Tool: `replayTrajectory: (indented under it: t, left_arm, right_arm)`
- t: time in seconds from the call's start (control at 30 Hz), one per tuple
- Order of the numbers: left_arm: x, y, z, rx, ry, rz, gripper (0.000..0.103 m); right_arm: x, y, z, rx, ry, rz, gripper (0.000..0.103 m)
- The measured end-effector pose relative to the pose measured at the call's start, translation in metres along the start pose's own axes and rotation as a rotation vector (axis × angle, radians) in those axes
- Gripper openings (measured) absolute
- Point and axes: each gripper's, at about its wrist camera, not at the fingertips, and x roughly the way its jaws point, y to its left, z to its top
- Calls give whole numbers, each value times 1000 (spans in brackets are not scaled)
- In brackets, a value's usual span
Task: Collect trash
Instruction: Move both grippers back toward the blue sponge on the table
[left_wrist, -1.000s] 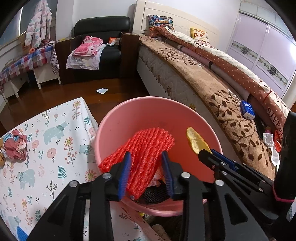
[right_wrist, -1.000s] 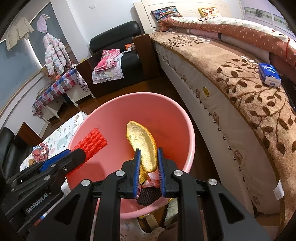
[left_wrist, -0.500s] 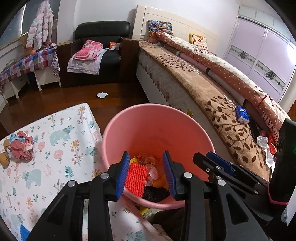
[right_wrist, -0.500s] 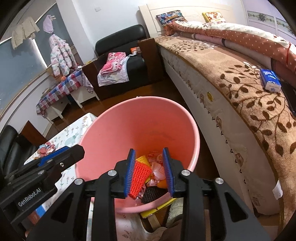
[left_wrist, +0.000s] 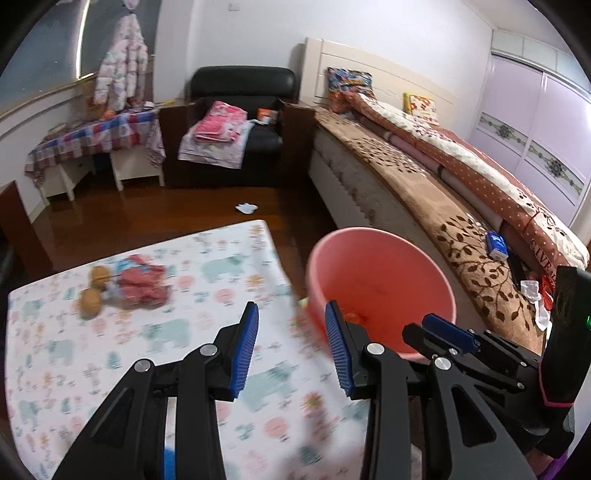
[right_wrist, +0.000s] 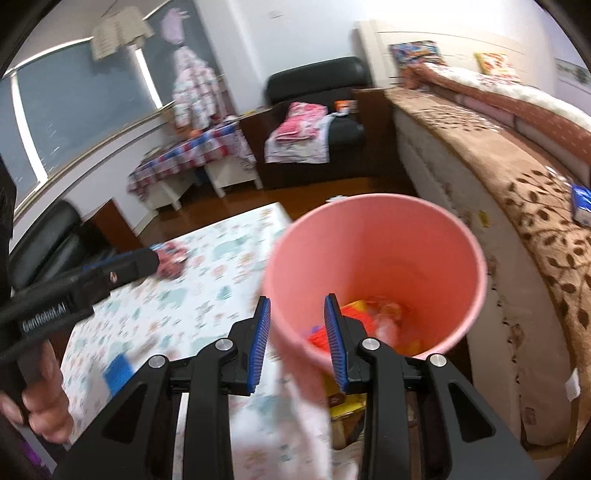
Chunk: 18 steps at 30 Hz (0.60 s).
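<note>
A pink bucket (left_wrist: 384, 269) stands beside the table, by the bed; it also shows in the right wrist view (right_wrist: 373, 236). Red foam netting (right_wrist: 319, 338) and other scraps lie at its bottom. My left gripper (left_wrist: 290, 345) is open and empty above the table's right edge. My right gripper (right_wrist: 297, 341) is open and empty, straddling the bucket's near rim. A crumpled red and blue wrapper pile (left_wrist: 138, 282) with two brown round fruits (left_wrist: 92, 301) lies on the floral tablecloth (left_wrist: 122, 354). The pile also shows in the right wrist view (right_wrist: 170, 260).
A bed with a brown leaf blanket (left_wrist: 439, 218) runs along the right, with a blue tissue pack (left_wrist: 496, 245) on it. A black armchair (left_wrist: 240, 122) with clothes stands at the back. A white scrap (left_wrist: 246, 208) lies on the wooden floor.
Both grippers let go of their trash into the bucket, the left the red netting, the right the yellow peel. Both have since swung left towards the table, open and empty.
</note>
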Motion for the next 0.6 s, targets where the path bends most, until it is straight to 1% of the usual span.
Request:
replayTrajectory:
  t: [0.1,0.17,0.2,0.33,0.4,0.43,0.6]
  left_arm:
    - [-24,22,-9,1,-19,29,37]
    - [-36,35,-13,-3,-27,48,45]
    - [-43,43,-17,-8,-34,58,46]
    - [-64,70,-27,-23,-46,89,46]
    - [-71,82,-33,-36,-47,97,46]
    - [-75,88,-36,-44,-47,103,46]
    - [-86,118,-52,-86,-41,129,46]
  right_arm:
    - [-1,20,-5,-40,22,62,31]
    - [0,35,-9,-68,44,111,31]
    - [1,43,-12,-87,61,139,31]
    - [6,79,-26,-185,119,222,31]
    - [12,100,-34,-246,171,285,31]
    - [14,106,-37,-266,186,299,31]
    - [29,161,-62,-448,289,373,31]
